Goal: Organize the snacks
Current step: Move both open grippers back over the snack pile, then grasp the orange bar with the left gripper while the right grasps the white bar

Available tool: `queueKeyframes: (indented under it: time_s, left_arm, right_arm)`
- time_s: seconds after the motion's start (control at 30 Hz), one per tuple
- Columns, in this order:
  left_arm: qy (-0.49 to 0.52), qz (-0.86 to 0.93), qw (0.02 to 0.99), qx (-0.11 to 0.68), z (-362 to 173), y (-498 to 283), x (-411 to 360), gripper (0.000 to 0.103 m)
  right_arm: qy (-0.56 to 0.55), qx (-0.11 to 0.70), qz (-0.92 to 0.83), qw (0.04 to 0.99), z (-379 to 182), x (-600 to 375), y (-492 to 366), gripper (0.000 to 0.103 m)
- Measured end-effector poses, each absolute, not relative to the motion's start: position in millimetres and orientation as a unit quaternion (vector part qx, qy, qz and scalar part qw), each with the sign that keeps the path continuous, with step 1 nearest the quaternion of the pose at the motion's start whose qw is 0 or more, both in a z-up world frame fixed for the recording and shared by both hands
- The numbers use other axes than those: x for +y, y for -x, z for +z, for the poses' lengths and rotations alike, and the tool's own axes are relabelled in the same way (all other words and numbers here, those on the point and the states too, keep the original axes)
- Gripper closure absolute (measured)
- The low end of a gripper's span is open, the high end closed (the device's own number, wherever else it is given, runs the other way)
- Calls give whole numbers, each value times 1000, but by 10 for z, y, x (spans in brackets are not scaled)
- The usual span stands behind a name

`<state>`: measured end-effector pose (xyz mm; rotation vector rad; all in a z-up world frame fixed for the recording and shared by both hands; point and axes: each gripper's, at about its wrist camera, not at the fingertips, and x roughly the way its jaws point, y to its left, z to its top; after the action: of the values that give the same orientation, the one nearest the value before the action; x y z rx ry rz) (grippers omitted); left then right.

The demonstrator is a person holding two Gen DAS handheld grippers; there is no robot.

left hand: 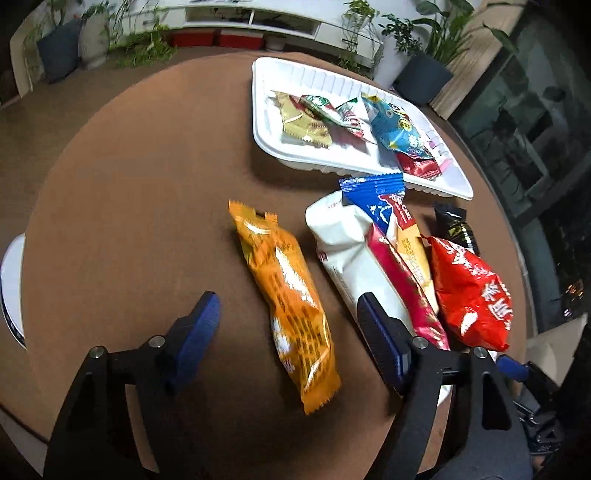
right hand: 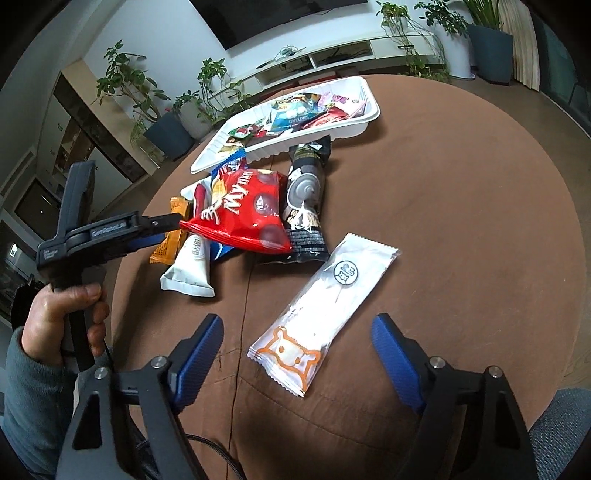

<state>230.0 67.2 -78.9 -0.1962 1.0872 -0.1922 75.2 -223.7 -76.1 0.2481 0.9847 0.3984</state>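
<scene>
Left gripper [left hand: 288, 332] fingers apart astride orange packet [left hand: 288, 299], right gripper [right hand: 297, 347] fingers apart flanking white packet [right hand: 325, 310], neither pad touching.

Round brown table [right hand: 461, 221] carries a white tray [right hand: 364, 127] and loose snack packets [right hand: 243, 210]

We see a round brown table [right hand: 461, 192]; beyond it a low white shelf unit [right hand: 332, 55] lined with potted plants [right hand: 122, 77]; above that, a dark screen [right hand: 266, 14].
</scene>
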Motion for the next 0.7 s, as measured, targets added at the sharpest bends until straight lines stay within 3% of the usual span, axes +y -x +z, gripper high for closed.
queueKeyframes:
  time_s: [0.2, 0.43, 0.5, 0.7]
  left_arm:
    - [53, -84, 847, 521, -791, -2442, 578, 39]
    - [-17, -79, 850, 521, -798, -2548, 412, 63]
    - [-36, -80, 850, 520, -808, -2549, 372, 64]
    - [-47, -90, 849, 519, -812, -2492, 431, 76]
  right_arm:
    - [-105, 473, 178, 856, -803, -2204, -762, 28]
    - [-82, 475, 167, 860, -800, -2086, -829, 29]
    - [-65, 477, 160, 862, -798, -2036, -868, 32]
    - [-23, 477, 150, 866, -797, -2014, -899, 47]
